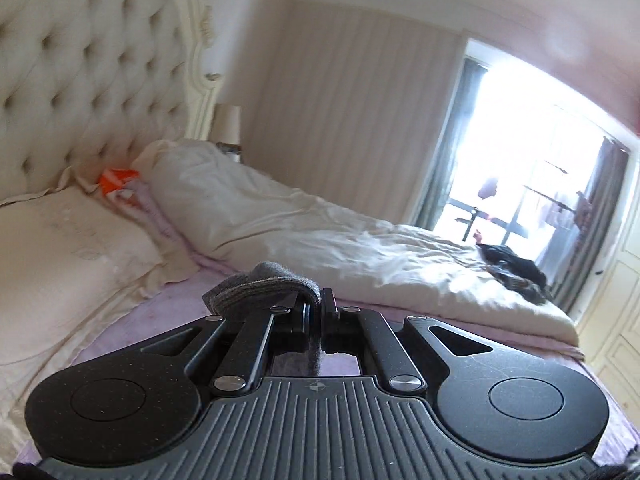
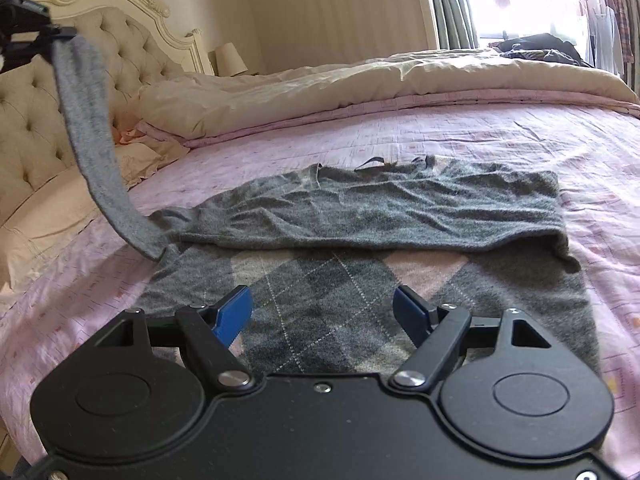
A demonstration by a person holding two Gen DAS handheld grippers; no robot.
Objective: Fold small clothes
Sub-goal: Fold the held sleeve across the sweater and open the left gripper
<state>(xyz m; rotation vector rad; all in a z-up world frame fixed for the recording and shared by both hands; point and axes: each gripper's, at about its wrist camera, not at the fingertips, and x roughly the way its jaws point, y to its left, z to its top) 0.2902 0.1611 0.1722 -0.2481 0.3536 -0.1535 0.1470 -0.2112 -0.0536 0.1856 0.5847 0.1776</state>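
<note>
One soft, light grey sweater (image 2: pixel 360 216) is draping limply: left gripper (image 1: pixel 316 308) is clamping its sleeve (image 2: pixel 92 140) at upper left; right gripper (image 2: pixel 322 312) is hovering spread apart at lower centre.

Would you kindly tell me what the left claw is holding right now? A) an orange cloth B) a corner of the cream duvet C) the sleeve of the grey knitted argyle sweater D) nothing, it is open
C: the left claw is shut on the grey sleeve, lifted off the grey knitted argyle sweater lying on the pink bedsheet.
</note>
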